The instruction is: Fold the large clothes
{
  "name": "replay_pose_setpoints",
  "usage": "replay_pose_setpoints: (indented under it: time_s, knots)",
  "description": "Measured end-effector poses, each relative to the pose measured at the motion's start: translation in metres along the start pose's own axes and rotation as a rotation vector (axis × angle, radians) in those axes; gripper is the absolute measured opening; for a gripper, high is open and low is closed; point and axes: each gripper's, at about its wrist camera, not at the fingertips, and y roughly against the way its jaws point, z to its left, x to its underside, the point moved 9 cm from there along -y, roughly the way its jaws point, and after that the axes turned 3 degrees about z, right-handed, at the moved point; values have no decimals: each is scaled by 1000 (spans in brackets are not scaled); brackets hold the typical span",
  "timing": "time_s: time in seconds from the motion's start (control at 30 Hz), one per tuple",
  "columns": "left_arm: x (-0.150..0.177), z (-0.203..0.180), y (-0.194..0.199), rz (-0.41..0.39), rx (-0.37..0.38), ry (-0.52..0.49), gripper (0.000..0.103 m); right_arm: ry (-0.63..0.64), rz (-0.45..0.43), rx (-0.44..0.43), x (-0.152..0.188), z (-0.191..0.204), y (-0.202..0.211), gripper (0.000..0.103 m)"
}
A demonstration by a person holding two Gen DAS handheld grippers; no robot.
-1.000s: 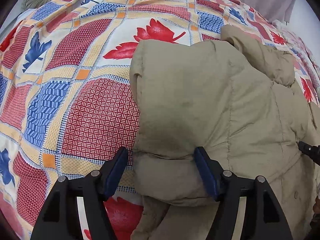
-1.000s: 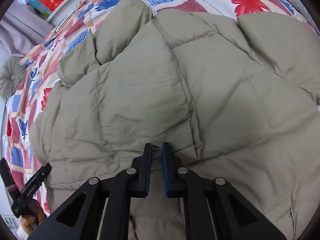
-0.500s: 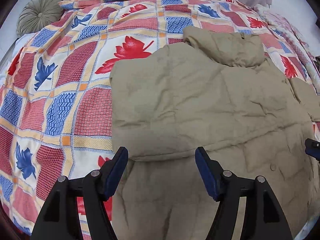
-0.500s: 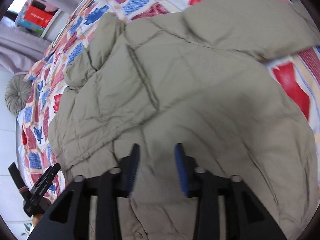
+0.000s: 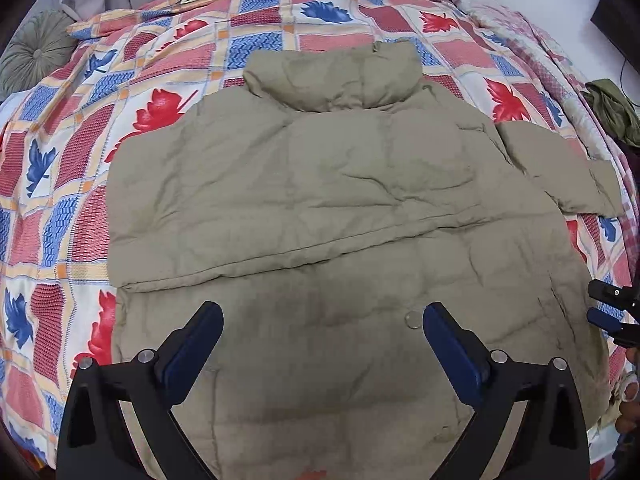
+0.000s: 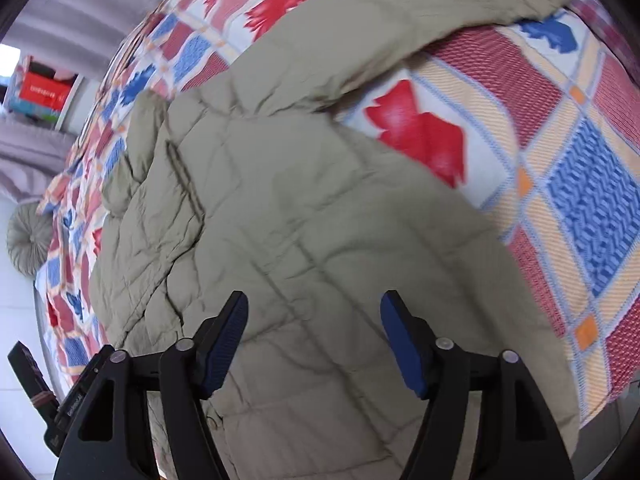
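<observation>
A khaki padded jacket [image 5: 320,184] lies flat on the bed with its collar [image 5: 332,76] at the far end. One side is folded across the body. The other sleeve [image 5: 560,168] sticks out to the right. My left gripper [image 5: 322,310] hangs above the jacket's near part, its jaws opening wide with nothing between them. The right gripper's tips [image 5: 612,316] show at the right edge. In the right wrist view my right gripper [image 6: 315,300] hovers over the jacket [image 6: 280,220], jaws opening and empty; the sleeve [image 6: 400,20] runs off to the far right.
A patchwork bedspread [image 5: 80,160] with red and blue leaves covers the bed. A round grey-green cushion [image 5: 32,52] lies at the far left corner, a dark green garment [image 5: 612,108] at the right edge. A shelf with a red box [image 6: 44,88] stands beyond the bed.
My left gripper let go of the thick folded edge and pulled up and back. My right gripper went from shut to open and also drew back. More of the jacket shows.
</observation>
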Motion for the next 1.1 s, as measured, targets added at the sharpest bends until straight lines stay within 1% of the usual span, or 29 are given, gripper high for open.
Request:
replay_pose_setpoints:
  time_s: [0.03,0.13,0.2,0.27,0.33,0.4,0.53,0.63,0.7,0.77,0.8,0.93,1.1]
  knots:
    - [-1,-8,-1,-2,-9,-12,101,-17,-8,-7,-3,-8,4,82]
    - [-4,-34,-4,-13,-39,-61,101,-73,-57,-19,-16,-33,17,82]
    - [-6,-52,-8,-8,-38,-81,101,-112,-112,-39,-27,-50,29,83]
    - [-8,-69,-12,8,-34,-87,101,-126,-144,-60,-39,-62,39,84]
    - [-11,-84,-15,17,-40,-88,101,-126,-155,-64,-50,-75,45,85]
    - [-14,-96,-18,22,-46,-78,101,-138,-156,-84,-59,-85,48,86]
    - [-20,-121,-28,40,-32,-73,101,-195,-166,-140,-86,-108,50,86]
    - [-18,-141,-39,76,-12,-85,101,-222,-210,-151,-113,-126,54,86]
    - [-16,-153,-43,84,-3,-84,101,-237,-224,-159,-130,-136,54,86]
    - [-14,-164,-47,98,6,-78,101,-266,-203,-183,-150,-147,48,86]
    - [-13,-170,-49,103,12,-73,101,-281,-197,-199,-159,-152,45,86]
    - [-13,-191,-54,106,26,-68,101,-359,-223,-267,-199,-171,34,86]
    - [-19,-204,-54,103,33,-63,101,-476,-252,-365,-237,-184,21,86]
